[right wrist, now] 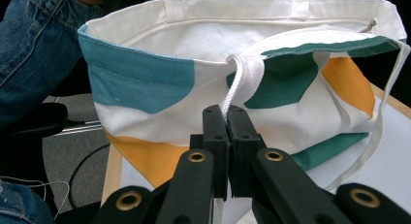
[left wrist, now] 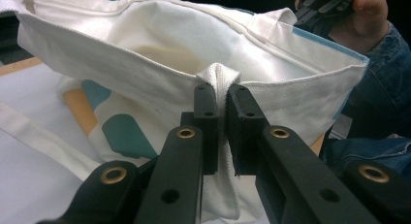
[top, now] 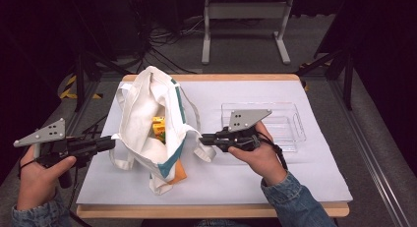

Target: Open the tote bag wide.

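We note the white canvas tote bag with teal and orange patches (top: 152,126) standing open on the white-covered table (top: 295,183), left of the clear plastic tray (top: 290,126). A yellow carton (top: 158,127) sits inside the bag. Left gripper (top: 110,142): fingers closed tight on the bag's left white webbing handle (left wrist: 219,83), just at the rim. Right gripper (top: 204,138): fingers likewise closed, pinching the right white webbing handle (right wrist: 242,76) beside the bag's opposite wall. We see the bag's mouth spread between the two grips.
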### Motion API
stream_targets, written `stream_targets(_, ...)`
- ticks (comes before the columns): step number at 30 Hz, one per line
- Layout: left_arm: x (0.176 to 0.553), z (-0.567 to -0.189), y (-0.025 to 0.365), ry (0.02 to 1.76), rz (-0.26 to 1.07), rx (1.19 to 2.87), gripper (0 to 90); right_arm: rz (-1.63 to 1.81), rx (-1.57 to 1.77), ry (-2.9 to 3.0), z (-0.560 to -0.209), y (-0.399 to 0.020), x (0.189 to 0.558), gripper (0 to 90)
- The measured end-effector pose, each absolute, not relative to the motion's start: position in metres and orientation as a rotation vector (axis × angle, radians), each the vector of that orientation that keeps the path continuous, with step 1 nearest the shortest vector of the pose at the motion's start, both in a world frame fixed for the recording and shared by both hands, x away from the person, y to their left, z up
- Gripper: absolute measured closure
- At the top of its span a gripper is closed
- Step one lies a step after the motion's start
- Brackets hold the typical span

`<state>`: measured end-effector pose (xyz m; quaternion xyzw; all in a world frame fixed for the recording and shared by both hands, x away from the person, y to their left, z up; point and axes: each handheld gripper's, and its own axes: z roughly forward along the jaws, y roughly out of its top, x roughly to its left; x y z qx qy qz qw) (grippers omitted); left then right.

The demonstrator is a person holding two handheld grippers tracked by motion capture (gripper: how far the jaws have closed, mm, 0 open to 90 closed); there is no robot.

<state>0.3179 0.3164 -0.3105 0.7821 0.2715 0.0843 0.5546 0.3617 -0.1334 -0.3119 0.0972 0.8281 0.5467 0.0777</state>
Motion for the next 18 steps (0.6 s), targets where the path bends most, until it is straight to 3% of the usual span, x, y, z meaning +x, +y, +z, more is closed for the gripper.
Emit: stream_targets(18, 0.318, -0.311, 0.318, 0.681, 0.18, 1.879, 83.3, 1.594, 0.386, 2.469, -0.31, -0.162, 0.355, 87.9)
